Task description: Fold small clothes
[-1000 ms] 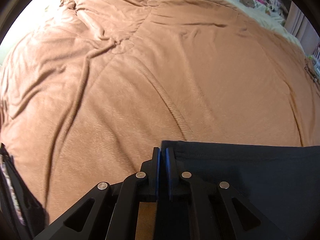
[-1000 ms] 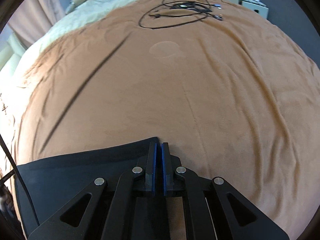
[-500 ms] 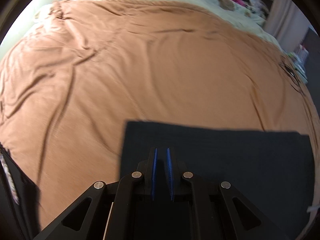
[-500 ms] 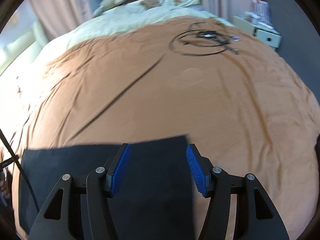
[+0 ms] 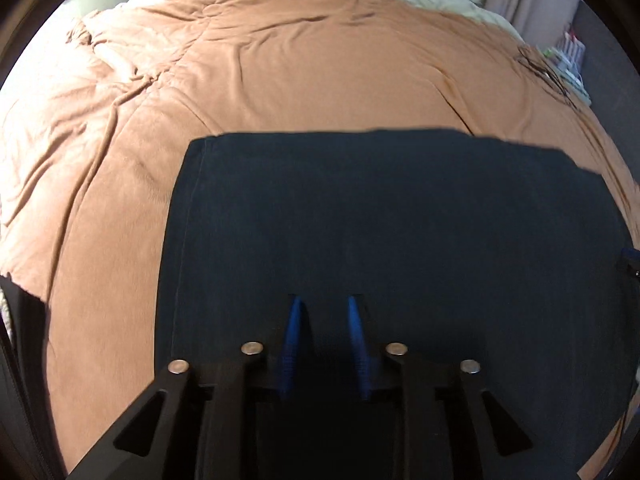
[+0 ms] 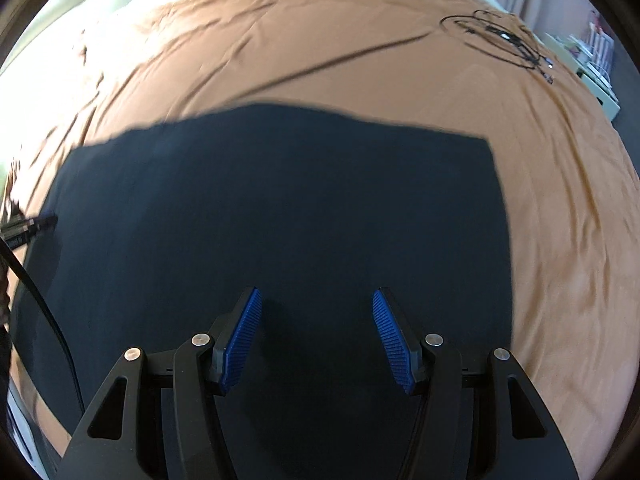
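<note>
Lying flat under both grippers, the cloth (image 5: 380, 216) runs crosswise; left gripper (image 5: 324, 320) opening, right gripper (image 6: 317, 320) released, neither grasping.

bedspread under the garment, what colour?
Plain orange-brown bedspread; clearest in the left wrist view.

Your inventory of surfaces:
- Dark navy rectangular cloth garment (image 5: 392, 216): matt woven fabric, smooth, with a stitched seam along its left edge.
- Tan-brown bedspread (image 5: 280, 64): soft napped cloth, faintly velvety, creased.
- Left gripper (image 5: 324, 304) and right gripper (image 6: 316, 300): matt black plastic arms, shiny metal pivot pins, blue ribbed rubbery pads.
- Coiled black cable (image 6: 496, 40): thin, slightly glossy.
</note>
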`<state>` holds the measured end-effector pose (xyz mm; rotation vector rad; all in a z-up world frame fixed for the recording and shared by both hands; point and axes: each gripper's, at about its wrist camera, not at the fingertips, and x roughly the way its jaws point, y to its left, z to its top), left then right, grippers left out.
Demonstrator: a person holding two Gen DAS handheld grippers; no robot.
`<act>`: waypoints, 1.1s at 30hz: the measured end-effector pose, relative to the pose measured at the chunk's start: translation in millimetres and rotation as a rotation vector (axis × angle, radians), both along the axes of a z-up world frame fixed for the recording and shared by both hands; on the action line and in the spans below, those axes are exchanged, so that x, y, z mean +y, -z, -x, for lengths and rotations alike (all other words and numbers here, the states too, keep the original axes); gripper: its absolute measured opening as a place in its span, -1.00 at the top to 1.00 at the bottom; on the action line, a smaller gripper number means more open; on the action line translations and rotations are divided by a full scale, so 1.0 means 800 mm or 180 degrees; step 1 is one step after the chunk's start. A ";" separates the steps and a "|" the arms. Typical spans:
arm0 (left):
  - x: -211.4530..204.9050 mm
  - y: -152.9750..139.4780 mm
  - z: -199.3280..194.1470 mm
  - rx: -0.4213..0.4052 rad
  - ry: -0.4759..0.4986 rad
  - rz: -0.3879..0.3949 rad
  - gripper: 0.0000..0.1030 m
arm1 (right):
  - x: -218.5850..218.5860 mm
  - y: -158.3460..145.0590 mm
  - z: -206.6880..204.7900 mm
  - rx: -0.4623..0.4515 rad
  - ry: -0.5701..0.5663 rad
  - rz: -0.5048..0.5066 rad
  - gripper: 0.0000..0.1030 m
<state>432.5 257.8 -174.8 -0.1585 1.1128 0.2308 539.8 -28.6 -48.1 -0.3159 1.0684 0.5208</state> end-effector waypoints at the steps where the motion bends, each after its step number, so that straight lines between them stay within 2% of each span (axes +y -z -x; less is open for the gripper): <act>1: -0.004 0.001 0.007 0.0006 0.0023 -0.0028 0.33 | 0.002 0.002 0.006 -0.0026 -0.0022 0.0042 -0.09; 5: -0.020 0.003 0.037 0.0018 0.0079 -0.0069 0.13 | -0.002 0.003 0.030 -0.0049 -0.0007 0.0047 -0.09; 11: -0.042 0.002 0.087 0.0001 0.0089 -0.0042 -0.04 | -0.017 0.002 0.079 -0.0024 0.0044 0.0031 -0.10; 19: -0.057 0.001 0.152 -0.0058 0.0012 0.0053 -0.15 | -0.046 0.007 0.145 -0.0030 0.0168 -0.0021 -0.10; 25: -0.078 0.012 0.195 -0.0027 0.0038 -0.0084 -0.27 | -0.067 0.011 0.197 -0.0072 0.0268 -0.0068 -0.10; 33: -0.084 0.006 0.252 -0.0044 -0.0027 -0.0034 -0.29 | -0.108 -0.003 0.250 -0.0068 0.0391 -0.0241 -0.09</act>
